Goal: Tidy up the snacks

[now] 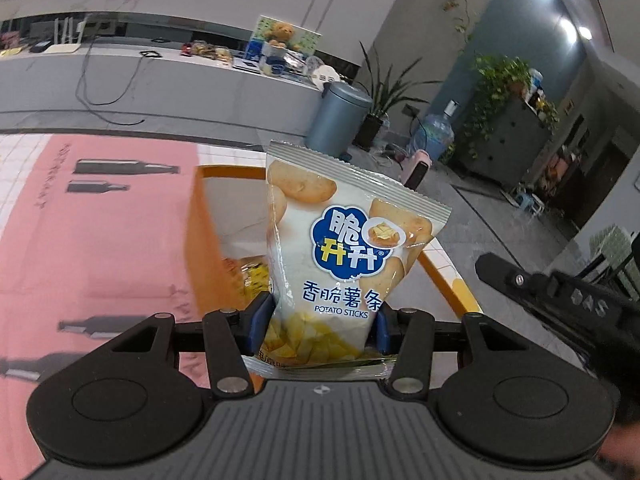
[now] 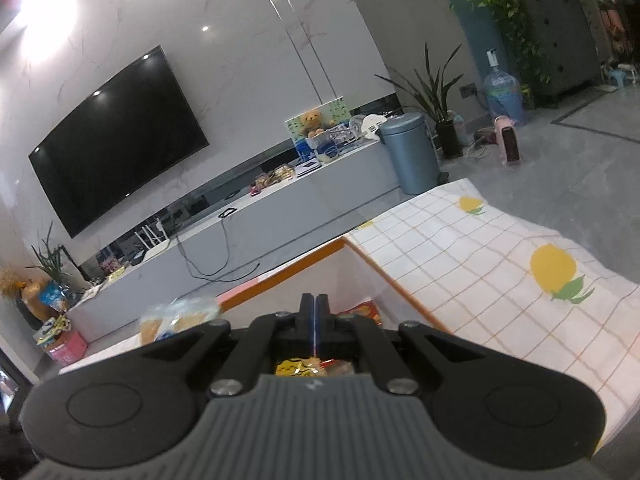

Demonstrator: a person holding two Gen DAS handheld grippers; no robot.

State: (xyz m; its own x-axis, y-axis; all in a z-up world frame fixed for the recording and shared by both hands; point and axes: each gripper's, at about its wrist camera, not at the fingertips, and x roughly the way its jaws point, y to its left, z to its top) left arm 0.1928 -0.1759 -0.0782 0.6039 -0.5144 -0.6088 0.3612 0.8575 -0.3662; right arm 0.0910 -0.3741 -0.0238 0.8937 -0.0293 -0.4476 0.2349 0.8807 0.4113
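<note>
My left gripper (image 1: 320, 320) is shut on the lower part of a white potato sticks bag (image 1: 344, 248), held upright above an orange-rimmed box (image 1: 200, 240). A yellow snack pack (image 1: 252, 276) lies inside the box. My right gripper (image 2: 315, 308) is shut with nothing between its fingers and hovers over the same box (image 2: 304, 264). Under it lie a yellow snack pack (image 2: 294, 368) and a red one (image 2: 366, 312). The potato sticks bag shows blurred at the left in the right wrist view (image 2: 176, 320). The right gripper's body shows in the left wrist view (image 1: 560, 300).
The table carries a white checked cloth with lemon prints (image 2: 480, 264) and a pink bottle-print mat (image 1: 100, 240). Beyond the table are a TV cabinet (image 2: 280, 216), a blue bin (image 2: 408, 152), plants and a water bottle (image 2: 502, 96) on the floor.
</note>
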